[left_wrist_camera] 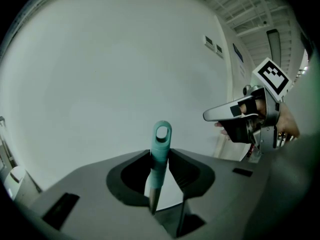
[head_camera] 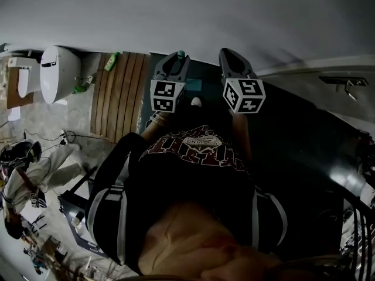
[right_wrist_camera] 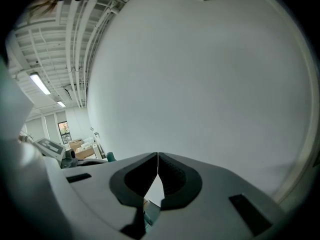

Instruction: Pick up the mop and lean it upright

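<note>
The mop's teal handle end [left_wrist_camera: 161, 136], with a hanging hole in its tip, stands upright between the jaws of my left gripper [left_wrist_camera: 160, 154], which are shut on it close to a plain white wall. In the head view the teal tip [head_camera: 181, 55] pokes out past the left gripper [head_camera: 177, 60]. My right gripper [head_camera: 230, 54] is held up beside it, apart from the handle. In its own view the right gripper [right_wrist_camera: 158, 155] has its jaws meeting with nothing between them. The rest of the mop is hidden below my body.
A white toilet [head_camera: 58, 72] stands at the left, with a wooden slatted panel [head_camera: 117, 95] and a green bottle [head_camera: 111, 62] beside it. The white wall [left_wrist_camera: 125, 59] is just ahead. Another person [head_camera: 26, 171] and floor clutter are at lower left.
</note>
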`<act>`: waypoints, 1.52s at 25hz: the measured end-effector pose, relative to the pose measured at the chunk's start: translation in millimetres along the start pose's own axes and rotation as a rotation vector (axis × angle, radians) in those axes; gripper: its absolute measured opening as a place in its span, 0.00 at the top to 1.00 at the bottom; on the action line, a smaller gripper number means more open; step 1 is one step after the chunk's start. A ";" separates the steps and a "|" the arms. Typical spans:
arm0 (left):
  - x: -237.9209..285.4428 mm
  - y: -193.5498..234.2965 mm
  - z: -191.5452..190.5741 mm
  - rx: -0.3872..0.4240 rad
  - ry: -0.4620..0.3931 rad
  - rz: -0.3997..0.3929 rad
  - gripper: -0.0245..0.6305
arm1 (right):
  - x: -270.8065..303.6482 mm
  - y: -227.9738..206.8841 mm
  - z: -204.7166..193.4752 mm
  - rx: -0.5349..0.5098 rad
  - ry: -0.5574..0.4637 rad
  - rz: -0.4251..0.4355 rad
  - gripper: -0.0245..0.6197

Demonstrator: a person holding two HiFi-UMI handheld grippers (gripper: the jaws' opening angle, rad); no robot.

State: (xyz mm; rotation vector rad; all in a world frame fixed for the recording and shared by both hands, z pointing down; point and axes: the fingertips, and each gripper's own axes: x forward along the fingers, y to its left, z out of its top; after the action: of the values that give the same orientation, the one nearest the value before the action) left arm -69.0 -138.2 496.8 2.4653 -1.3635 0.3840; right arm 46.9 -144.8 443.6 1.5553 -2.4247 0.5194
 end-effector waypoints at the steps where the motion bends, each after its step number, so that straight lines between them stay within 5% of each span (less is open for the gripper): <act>1: 2.3 1.6 0.7 0.000 0.000 0.000 0.73 | 0.0 -1.7 0.2 0.002 -0.001 -0.005 0.93; 38: 128.7 41.8 12.4 0.033 0.097 -0.062 0.73 | 52.9 -64.8 20.5 0.056 0.022 -0.092 0.93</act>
State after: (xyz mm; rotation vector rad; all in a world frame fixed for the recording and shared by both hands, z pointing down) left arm -37.3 -263.6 538.4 2.4741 -1.2484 0.5084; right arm 83.8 -221.7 455.6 1.6656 -2.3281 0.5888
